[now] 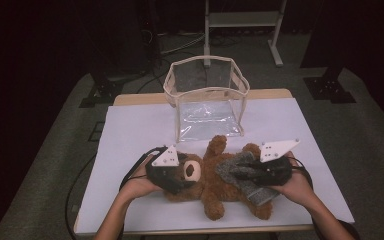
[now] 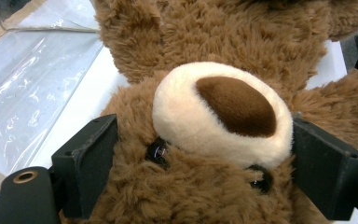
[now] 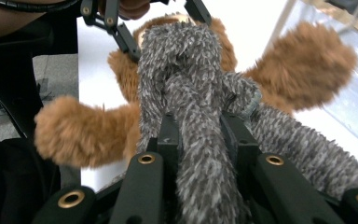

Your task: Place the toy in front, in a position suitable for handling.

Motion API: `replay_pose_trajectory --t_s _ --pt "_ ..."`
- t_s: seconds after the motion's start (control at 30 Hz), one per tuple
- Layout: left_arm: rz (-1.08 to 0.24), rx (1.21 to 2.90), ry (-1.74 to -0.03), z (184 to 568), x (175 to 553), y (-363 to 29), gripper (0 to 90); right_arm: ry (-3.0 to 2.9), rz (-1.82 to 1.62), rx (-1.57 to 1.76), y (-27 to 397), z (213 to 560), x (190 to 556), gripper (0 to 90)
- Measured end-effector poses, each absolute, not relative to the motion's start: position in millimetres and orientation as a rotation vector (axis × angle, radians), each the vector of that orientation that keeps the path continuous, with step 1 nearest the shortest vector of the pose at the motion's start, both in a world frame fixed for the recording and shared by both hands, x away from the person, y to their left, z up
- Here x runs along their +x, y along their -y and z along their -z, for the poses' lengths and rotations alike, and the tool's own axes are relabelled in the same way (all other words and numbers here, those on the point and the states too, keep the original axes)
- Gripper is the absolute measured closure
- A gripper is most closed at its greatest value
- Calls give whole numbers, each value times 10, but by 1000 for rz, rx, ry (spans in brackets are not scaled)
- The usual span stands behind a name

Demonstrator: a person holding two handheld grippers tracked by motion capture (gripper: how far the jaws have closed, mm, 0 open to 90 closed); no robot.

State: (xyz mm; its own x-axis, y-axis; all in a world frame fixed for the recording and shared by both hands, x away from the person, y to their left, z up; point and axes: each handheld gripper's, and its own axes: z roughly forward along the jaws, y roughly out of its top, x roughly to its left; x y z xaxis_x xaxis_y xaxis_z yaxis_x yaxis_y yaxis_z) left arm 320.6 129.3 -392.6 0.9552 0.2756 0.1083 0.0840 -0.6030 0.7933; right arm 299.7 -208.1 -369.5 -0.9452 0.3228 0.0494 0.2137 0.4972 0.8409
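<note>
Teddy bear (image 1: 215,182), brown and plush, lies on its back across the near middle of the white-covered table (image 1: 130,130), head to the left and legs to the right, with a clear plastic bag (image 1: 206,95) standing open just beyond it on the far side. It looks light, soft and springy, so I judge that it will sag and fold wherever it is lifted and that a pinch on loose fur alone would slip; the firmer stuffed parts, the head and the trunk, seem the safest places to grip. The left tongs (image 2: 200,163) do just that: their two black jaws stand wide on either side of the bear's head, pressing into the fur beside the cream muzzle (image 2: 221,112), so the head is clamped. A grey fuzzy scarf (image 1: 240,175) is the smaller piece, draped over the bear's belly and trailing toward the near right. It is limp, thin and shaggy, likely to bunch and stretch rather than hold any shape, and easy to grip once gathered into a rope. The right tongs (image 3: 198,140) have closed narrowly on such a gathered length, the cloth squeezed between the jaws and running forward over the bear's trunk between its two paws. A tug on it will probably drag the light bear too unless the head is held firm.
</note>
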Motion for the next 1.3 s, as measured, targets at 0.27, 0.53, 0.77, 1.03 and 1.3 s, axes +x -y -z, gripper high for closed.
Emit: replay_pose_trajectory --t_s 0.27,0.53,0.77,1.03,1.3 --pt "-269 2213 -255 3925 3212 -1298 138 -2593 -1450 582 2391 3825 2874 704" --pt "-259 2215 -272 3921 3217 -1293 150 -2586 -1448 596 2413 3786 2864 704" --pt "-262 2220 -263 3915 3213 -1283 154 -2615 -1411 448 1988 3620 2987 705" --pt "-272 2232 -248 3904 3195 -1271 168 -2709 -1335 263 1336 3624 3124 706" --pt "-267 2219 -254 3910 3204 -1294 169 -2691 -1374 293 1552 3634 3049 707"
